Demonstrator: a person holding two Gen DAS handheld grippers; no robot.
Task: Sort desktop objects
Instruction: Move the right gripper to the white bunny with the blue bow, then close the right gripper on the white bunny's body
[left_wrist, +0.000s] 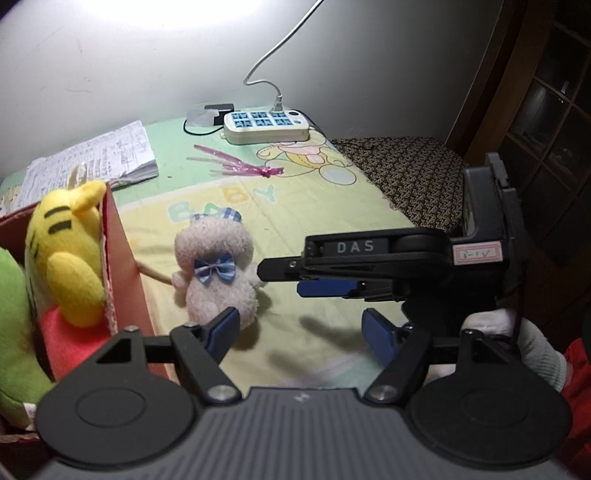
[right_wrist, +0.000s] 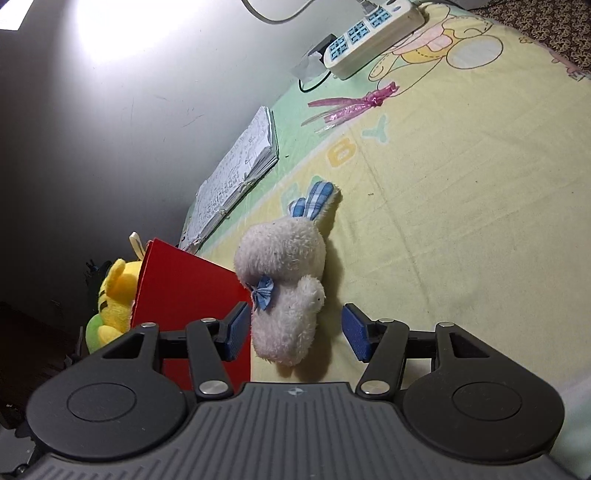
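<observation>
Right gripper (right_wrist: 295, 332): jaws were held wide apart, one blue pad on each side of the white plush rabbit's (right_wrist: 286, 291) lower body at lower centre of the right wrist view; contact between pads and plush could not be told. The rabbit was seen lying on the yellow-green printed cloth (right_wrist: 461, 221), a blue checked bow at its neck, checked ears pointed toward the upper frame.

Left gripper (left_wrist: 301, 334): jaws were likewise spread open and nothing was held between them; the same rabbit (left_wrist: 216, 266) was seen just beyond its left pad, at centre frame. The right gripper (left_wrist: 328, 278) was seen entering from the right edge of that view.

Red box (right_wrist: 188, 291): placed just beside the rabbit, toward the left of the frame. A yellow plush toy (left_wrist: 66, 258) and a green plush (left_wrist: 13, 325) were contained in it, at the left edge of the left wrist view.

Paper stack (right_wrist: 236, 177): recorded at upper left centre. Pink ribbon (right_wrist: 351, 105) and power strip (right_wrist: 373, 35): recorded in the upper part of the frame, well apart from the rabbit.
</observation>
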